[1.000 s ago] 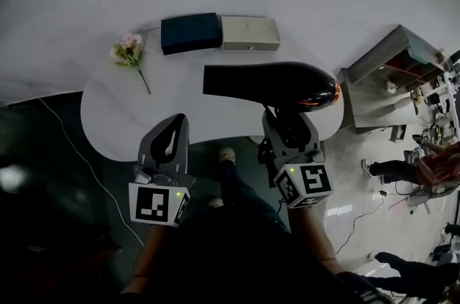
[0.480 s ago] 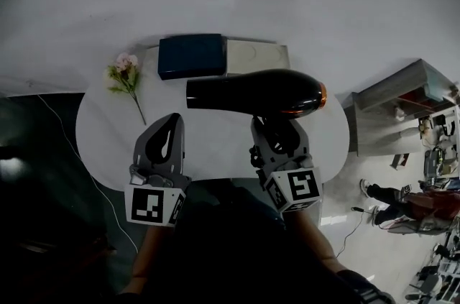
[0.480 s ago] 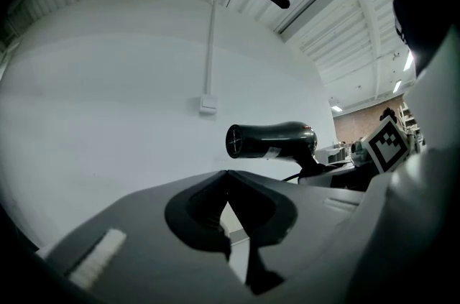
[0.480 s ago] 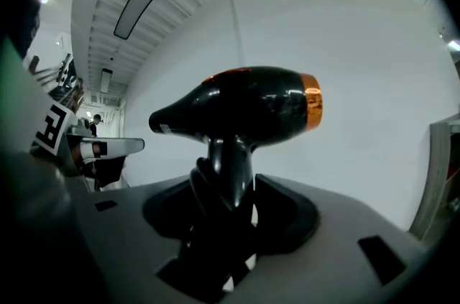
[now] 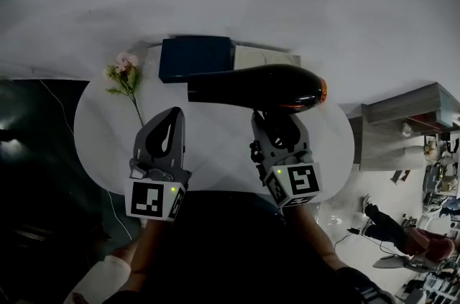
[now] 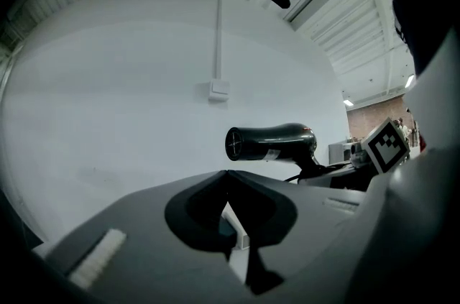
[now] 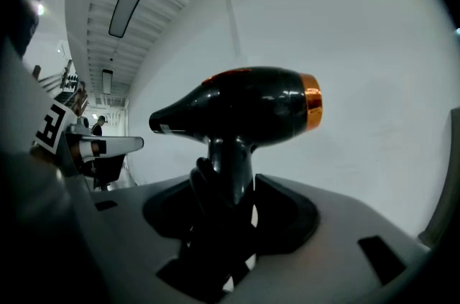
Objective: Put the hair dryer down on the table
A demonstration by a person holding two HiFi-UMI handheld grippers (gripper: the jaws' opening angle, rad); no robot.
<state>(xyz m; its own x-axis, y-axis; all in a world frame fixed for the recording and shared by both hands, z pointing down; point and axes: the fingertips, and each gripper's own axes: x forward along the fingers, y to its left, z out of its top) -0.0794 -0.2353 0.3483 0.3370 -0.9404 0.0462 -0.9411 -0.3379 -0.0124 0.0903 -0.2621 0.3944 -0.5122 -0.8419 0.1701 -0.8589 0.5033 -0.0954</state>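
A black hair dryer (image 5: pixel 255 88) with an orange rear ring hangs in the air above the white round table (image 5: pixel 215 144). Its barrel lies level, nozzle to the left. My right gripper (image 5: pixel 277 124) is shut on its handle from below. In the right gripper view the hair dryer (image 7: pixel 244 108) rises from between the jaws of the right gripper (image 7: pixel 230 184). My left gripper (image 5: pixel 164 141) hovers over the table's near left, shut and holding nothing. From the left gripper (image 6: pixel 228 177) the hair dryer (image 6: pixel 273 143) shows to the right, nozzle facing me.
A navy box (image 5: pixel 195 58) and a beige box (image 5: pixel 262 56) lie side by side at the table's far edge; the dryer partly covers the beige one. A pink flower sprig (image 5: pixel 123 72) lies at the left. Shelving (image 5: pixel 410 116) stands to the right.
The right gripper has carried the hair dryer left and farther over the table, so it now overlaps the beige box. The left gripper has hardly moved.
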